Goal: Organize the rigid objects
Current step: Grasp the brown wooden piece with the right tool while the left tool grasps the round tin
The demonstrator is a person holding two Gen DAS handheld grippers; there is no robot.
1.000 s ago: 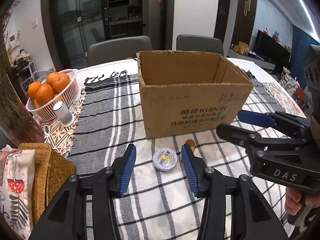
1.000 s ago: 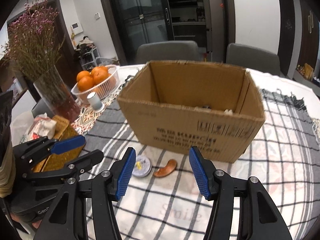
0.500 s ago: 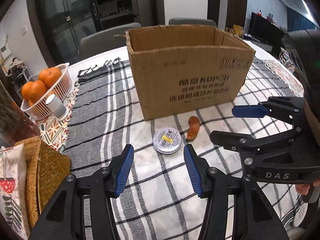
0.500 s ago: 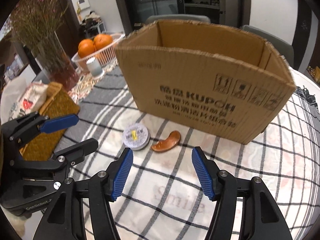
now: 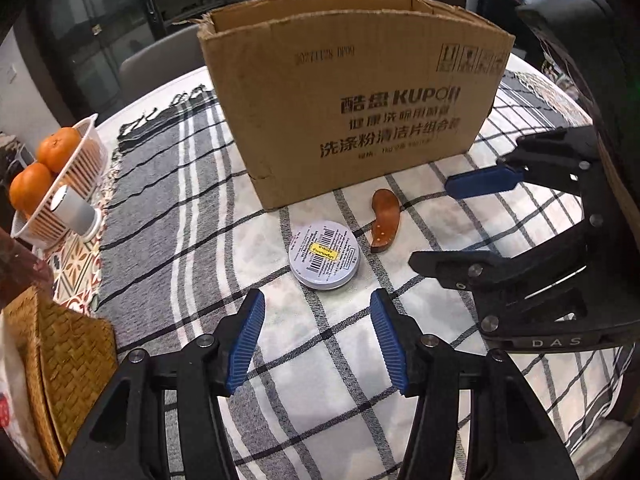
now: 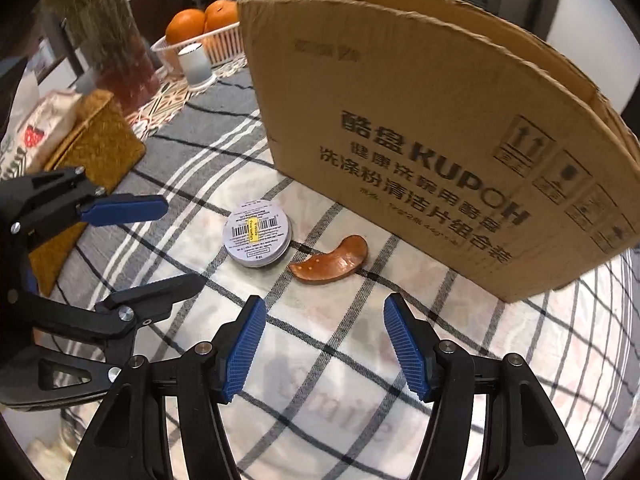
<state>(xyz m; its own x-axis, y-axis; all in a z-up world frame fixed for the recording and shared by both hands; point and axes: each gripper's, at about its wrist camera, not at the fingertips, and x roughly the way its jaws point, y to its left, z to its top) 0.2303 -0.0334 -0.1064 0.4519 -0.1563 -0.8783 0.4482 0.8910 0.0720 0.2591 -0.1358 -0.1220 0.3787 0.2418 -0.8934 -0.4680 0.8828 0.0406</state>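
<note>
— Where are they up to?
— Both tongs, left (image 5: pixel 316 344) and right (image 6: pixel 324 346), stand apart and empty, the left just widening. The tin (image 5: pixel 325 255) and the brown piece (image 6: pixel 330 261) lie on the surface (image 5: pixel 320 400), near the box (image 5: pixel 352 92).
— Next?
— I'd guess each lowers over its piece, closes, then lifts into the box

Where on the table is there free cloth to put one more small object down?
Free: the checked cloth near the right gripper, this side of the wooden piece, and the grey striped cloth between the cardboard box and the fruit basket. Crowded: the strip before the box, with the round tin and both grippers.
</note>
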